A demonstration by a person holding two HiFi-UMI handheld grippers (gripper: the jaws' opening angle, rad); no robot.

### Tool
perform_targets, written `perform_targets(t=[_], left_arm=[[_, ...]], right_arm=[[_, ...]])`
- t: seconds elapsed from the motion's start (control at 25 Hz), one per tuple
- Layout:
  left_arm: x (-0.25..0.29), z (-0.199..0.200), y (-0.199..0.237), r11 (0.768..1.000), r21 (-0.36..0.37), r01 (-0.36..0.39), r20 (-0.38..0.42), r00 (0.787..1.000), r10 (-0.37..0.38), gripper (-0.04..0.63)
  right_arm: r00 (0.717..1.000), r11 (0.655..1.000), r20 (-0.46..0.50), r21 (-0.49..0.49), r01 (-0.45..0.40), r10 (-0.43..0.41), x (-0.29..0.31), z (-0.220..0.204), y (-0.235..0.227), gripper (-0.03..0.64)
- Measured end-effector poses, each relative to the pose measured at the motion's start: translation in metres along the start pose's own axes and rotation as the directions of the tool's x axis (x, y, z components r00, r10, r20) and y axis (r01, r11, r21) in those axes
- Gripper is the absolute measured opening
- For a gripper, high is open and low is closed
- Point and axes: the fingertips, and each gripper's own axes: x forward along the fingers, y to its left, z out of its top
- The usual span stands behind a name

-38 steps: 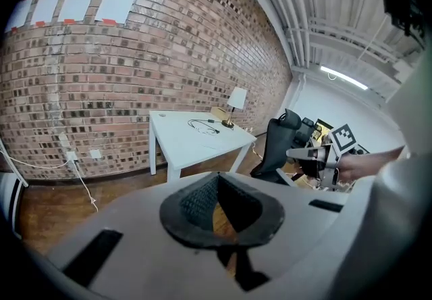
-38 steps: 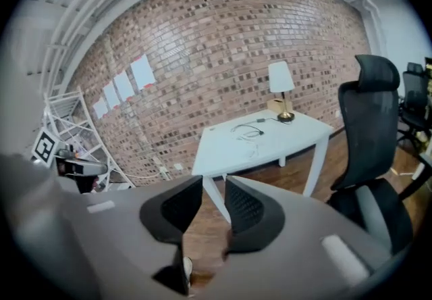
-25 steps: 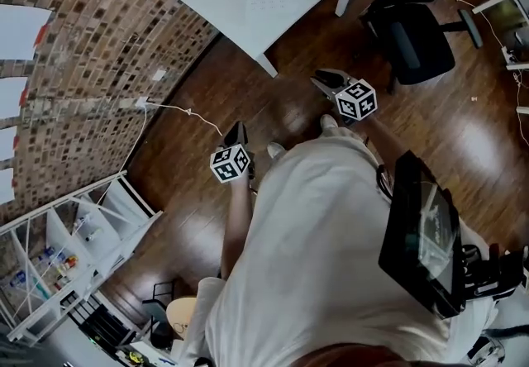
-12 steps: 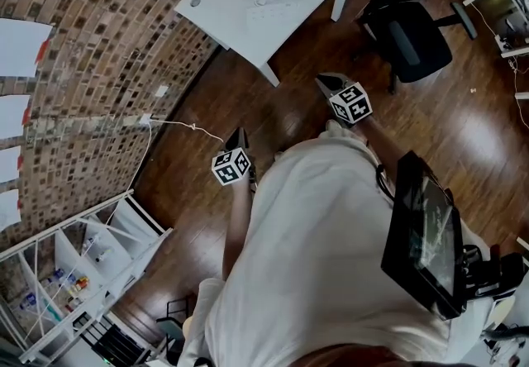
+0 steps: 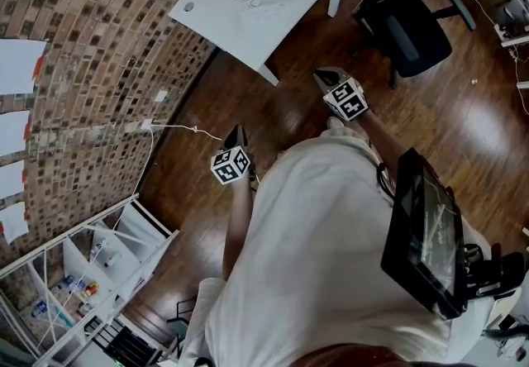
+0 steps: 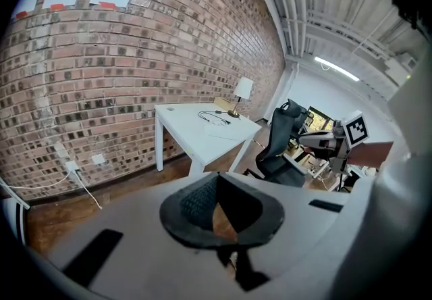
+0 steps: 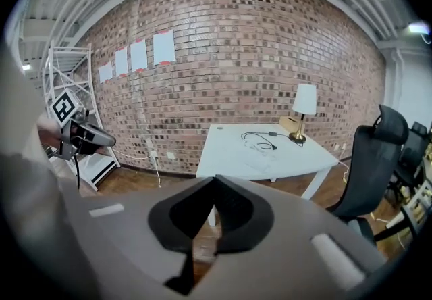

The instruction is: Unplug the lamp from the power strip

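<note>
White rectangular counter (image 5: 273,22) bearing white-shaded brass lamp (image 7: 302,111) at its far corner, looped black cord (image 7: 272,134) alongside; left gripper (image 5: 236,132) clenched empty, right gripper (image 5: 325,75) just clenched empty, both well apart from it; hazard: tugging cord could topple lamp

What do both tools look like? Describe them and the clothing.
The left tool and right tool each have a pale grey body, dark pads tapering to a point, and a white cube printed with black square markers. The person wears a loose light-coloured garment.
</note>
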Motion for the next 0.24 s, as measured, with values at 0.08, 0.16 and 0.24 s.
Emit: perform_targets(t=[0.08,0.16,0.24], left_arm=[[0.005,0.003,-0.008,1.000,0.002,0.005,-0.001,1.000,-0.005,0.003],[0.010,0.006,-0.018,1.000,0.004,0.011,-0.001,1.000,-0.011,0.005],[0.016,0.008,-0.028,1.000,0.007,0.016,-0.002,1.000,-0.016,0.003]], right_arm=[[1.000,1.000,0.010,-0.024,-0.001,0.001,0.001,0.007,-0.006,-0.006],[1.000,0.999,0.028,-0.049,0.013,-0.011,0.000,0.015,-0.014,-0.006],[0.998,0.997,0.051,-0.071,0.028,-0.025,-0.002,0.024,-0.021,-0.006]])
